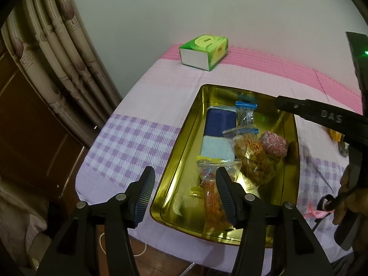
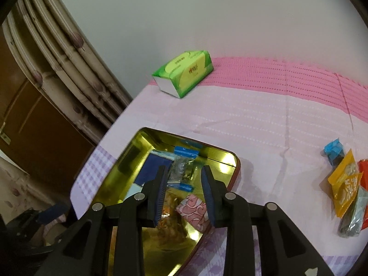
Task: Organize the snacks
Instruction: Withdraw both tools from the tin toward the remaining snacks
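**Tin part filled, a few snacks left outside**

A gold tin [image 1: 177, 177] sits on the counter [image 1: 128, 135], which is covered with a pink and purple checked cloth. Several snacks already lie in the tin: a dark blue pack [image 1: 219, 122], a pale blue pack [image 1: 215, 148], a clear bag with blue ends [image 1: 245, 112], a bag of brown fried bits [image 1: 254, 158], a pink patterned bundle [image 1: 274, 143] and a long orange packet [image 1: 214, 203] near the front wall. By that count the job looks well past halfway.

Still outside, to the right of the tin and well apart from it, lie a yellow packet [image 2: 343, 185], a small blue one [image 2: 333, 151], a red one [image 2: 363, 168] at the picture's edge and a grey-green one [image 2: 352, 224].

The left claw [image 1: 184, 192] stands partly open over the tin's near left wall, with nothing between its fingers. The right claw [image 2: 184, 193] hovers above the tin's right half with a gap between its fingers and nothing gripped; the pink bundle and the fried bits show through that gap below.

The tin's far right corner is bare, so there is room for more. Its walls stand up all round, so anything brought in must come over the rim. The cloth between tin and loose packets is free. A green tissue box [image 1: 203, 53] sits far back, out of the way. The counter's left edge drops off close beside the tin
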